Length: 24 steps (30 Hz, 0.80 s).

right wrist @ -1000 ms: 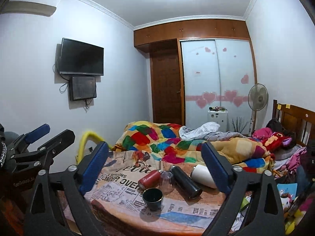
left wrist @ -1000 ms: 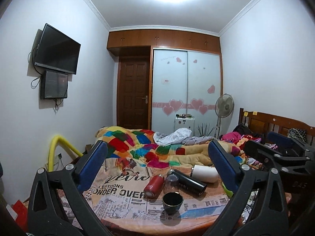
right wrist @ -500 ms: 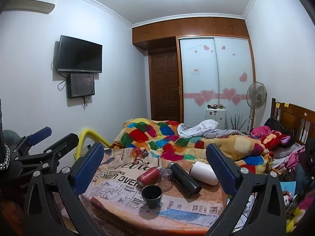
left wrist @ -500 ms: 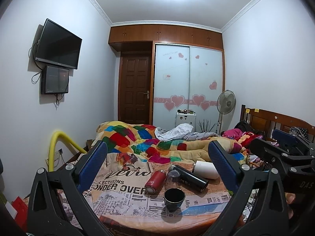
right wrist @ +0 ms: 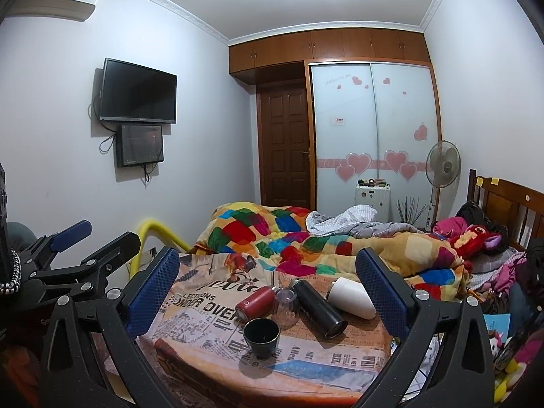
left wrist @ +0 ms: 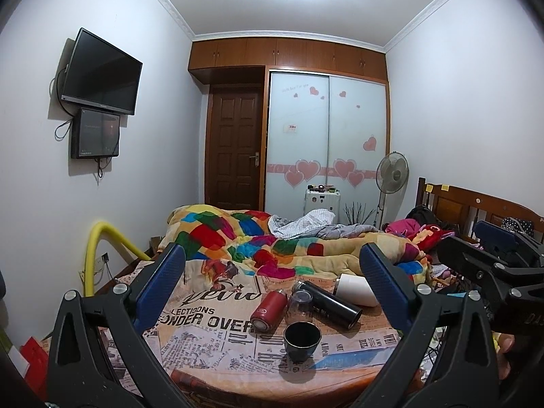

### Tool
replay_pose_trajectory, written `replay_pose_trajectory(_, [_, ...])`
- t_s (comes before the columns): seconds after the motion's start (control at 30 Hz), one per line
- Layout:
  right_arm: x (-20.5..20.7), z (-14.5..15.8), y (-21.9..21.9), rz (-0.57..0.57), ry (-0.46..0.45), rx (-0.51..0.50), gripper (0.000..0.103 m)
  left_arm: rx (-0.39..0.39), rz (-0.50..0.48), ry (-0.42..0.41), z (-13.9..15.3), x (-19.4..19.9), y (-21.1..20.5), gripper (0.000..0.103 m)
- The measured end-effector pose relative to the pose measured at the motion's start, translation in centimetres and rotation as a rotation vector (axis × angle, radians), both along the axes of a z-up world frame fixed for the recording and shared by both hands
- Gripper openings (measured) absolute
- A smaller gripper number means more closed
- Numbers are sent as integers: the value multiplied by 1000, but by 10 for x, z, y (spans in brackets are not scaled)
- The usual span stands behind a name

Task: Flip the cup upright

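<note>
A small dark cup (left wrist: 302,340) stands upright, mouth up, near the front edge of a newsprint-patterned bed sheet (left wrist: 210,343); it also shows in the right wrist view (right wrist: 261,336). My left gripper (left wrist: 272,292) is open and empty, held back from the bed with the cup between and below its fingers. My right gripper (right wrist: 268,292) is open and empty too, likewise back from the cup. The right gripper's body shows at the right of the left wrist view (left wrist: 493,265).
Behind the cup lie a red flask (left wrist: 268,309), a clear glass (left wrist: 301,301), a black flask (left wrist: 326,302) and a white flask (left wrist: 355,294), all on their sides. A colourful quilt (left wrist: 258,244) is piled behind. A yellow rail (left wrist: 98,255) stands left of the bed.
Both grippers have risen and tilted slightly, so the bed and cups sit a little lower in view. The cup and flasks have not moved.
</note>
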State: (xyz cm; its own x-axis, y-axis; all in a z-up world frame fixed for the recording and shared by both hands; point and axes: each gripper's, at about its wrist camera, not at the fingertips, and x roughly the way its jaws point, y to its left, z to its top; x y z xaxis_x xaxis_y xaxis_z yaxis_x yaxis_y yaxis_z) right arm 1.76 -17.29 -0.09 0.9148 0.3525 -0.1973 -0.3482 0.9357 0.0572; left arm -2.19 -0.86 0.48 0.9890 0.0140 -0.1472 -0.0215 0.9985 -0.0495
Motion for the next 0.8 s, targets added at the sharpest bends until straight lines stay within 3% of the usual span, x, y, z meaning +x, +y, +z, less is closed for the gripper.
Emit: replay_pose_trajectory(0.8, [0,-1,-3,0,6,2,103,-12,1,25,-3,6,0,103])
